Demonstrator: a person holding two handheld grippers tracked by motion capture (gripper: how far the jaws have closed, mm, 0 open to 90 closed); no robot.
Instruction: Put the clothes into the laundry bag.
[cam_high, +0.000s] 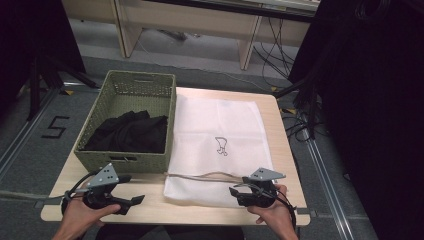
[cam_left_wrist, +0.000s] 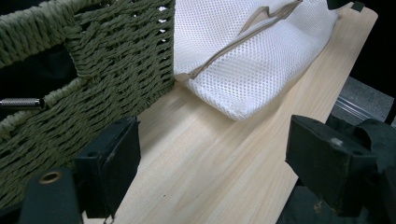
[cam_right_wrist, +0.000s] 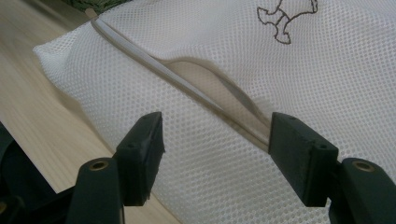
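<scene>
A white mesh laundry bag (cam_high: 220, 145) lies flat on the wooden table (cam_high: 150, 210), a small dark figure printed on it. Its beige zipper (cam_high: 210, 176) runs along the near edge and gapes partly open (cam_right_wrist: 219, 100). My right gripper (cam_high: 237, 192) stands open over the bag's near right corner, its jaws on either side of the zipper's gap (cam_right_wrist: 215, 154). My left gripper (cam_high: 135, 201) is open above bare wood (cam_left_wrist: 210, 168) at the near left, just in front of a green woven basket (cam_high: 122, 162). Black clothing (cam_high: 127, 132) lies in the basket.
The basket (cam_left_wrist: 93, 79) touches the bag's left side (cam_left_wrist: 243, 60). The table's front edge is close to both hands. Beyond the table are grey floor, a wooden bench frame (cam_high: 200, 25) and loose cables (cam_high: 300, 125) at the right.
</scene>
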